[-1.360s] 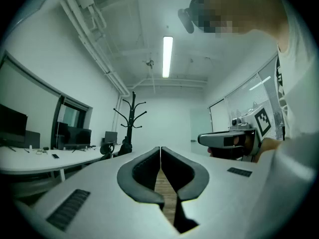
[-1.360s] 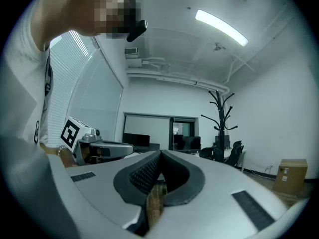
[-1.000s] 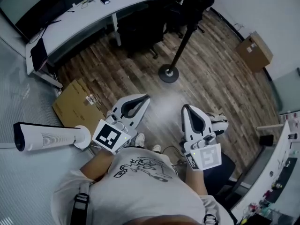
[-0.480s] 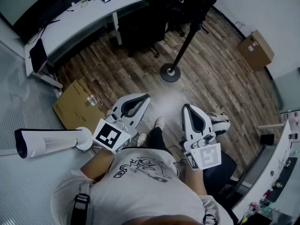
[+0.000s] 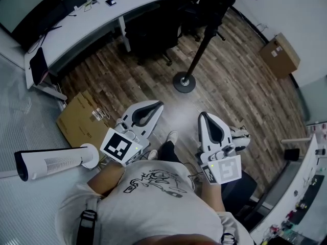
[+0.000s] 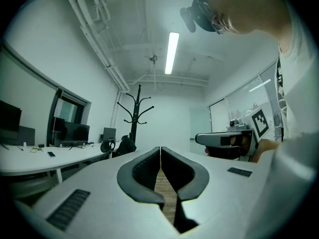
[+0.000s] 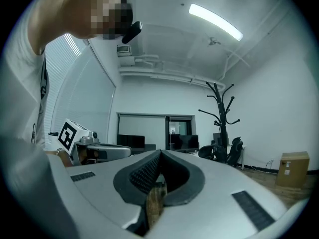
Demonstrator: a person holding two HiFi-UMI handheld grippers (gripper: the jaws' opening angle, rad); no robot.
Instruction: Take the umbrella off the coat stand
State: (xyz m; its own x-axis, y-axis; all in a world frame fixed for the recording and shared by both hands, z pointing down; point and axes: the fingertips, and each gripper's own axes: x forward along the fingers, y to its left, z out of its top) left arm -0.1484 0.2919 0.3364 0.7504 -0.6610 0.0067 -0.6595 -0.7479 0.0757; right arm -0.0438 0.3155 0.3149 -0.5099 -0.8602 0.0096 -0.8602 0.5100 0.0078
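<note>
As L gripper, R gripper hang closed, coat stand ahead.

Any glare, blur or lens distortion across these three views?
Head view: even lighting, no glare, edges bent by the wide lens; coat stand sharp. Left gripper view: heavy fisheye, black corners, ceiling light blown out. Right gripper view: same fisheye and vignette, light strip glaring.

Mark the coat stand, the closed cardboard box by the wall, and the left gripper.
coat stand (image 5: 201, 47), head view, on its dark pole.
cardboard box (image 5: 278, 55), head view, on its top face.
left gripper (image 6: 160, 151), left gripper view, where its shut jaws meet.
</note>
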